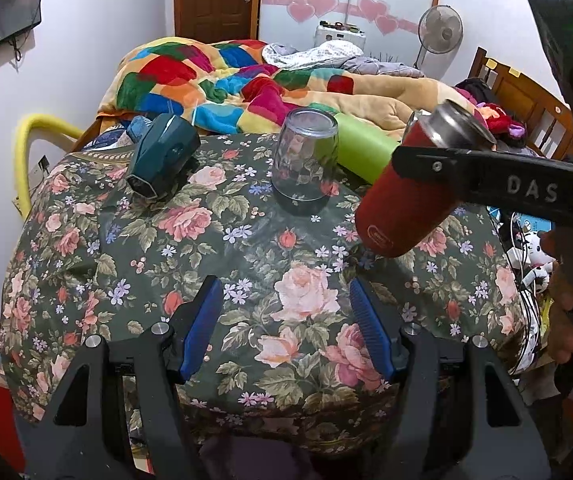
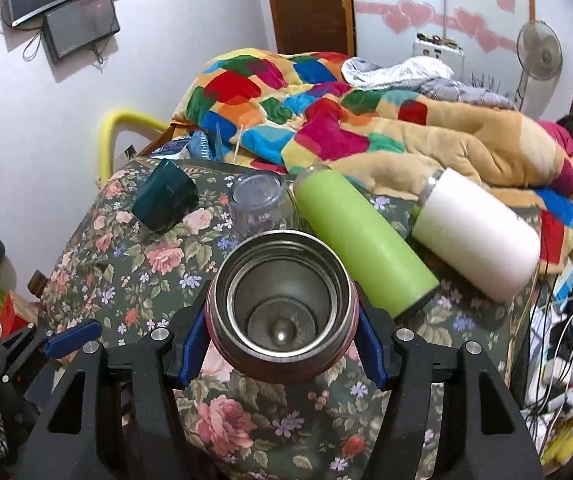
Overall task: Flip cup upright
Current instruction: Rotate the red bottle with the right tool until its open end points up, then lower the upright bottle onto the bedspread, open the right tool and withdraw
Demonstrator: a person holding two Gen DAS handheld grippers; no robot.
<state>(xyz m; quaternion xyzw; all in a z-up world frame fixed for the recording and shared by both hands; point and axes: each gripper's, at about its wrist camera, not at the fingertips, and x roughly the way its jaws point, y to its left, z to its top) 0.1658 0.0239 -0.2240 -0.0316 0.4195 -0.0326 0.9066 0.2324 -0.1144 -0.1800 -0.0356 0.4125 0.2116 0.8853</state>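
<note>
The right gripper [image 2: 282, 344] is closed on the red cup [image 2: 282, 304], one blue pad on each side of the body just below the steel rim. In the left wrist view the cup [image 1: 402, 196] is tilted, mouth toward 1 o'clock, base low over the floral cloth [image 1: 246, 280]; contact between base and cloth cannot be determined. The left gripper [image 1: 286, 328] is wide open and holds nothing, above the cloth. A clear glass [image 1: 304, 156] stands inverted at 12 o'clock. A green bottle [image 2: 362, 240] and a white bottle [image 2: 478, 232] lie on their sides at 1 to 2 o'clock. A teal device [image 1: 162, 156] sits at 10 o'clock.
</note>
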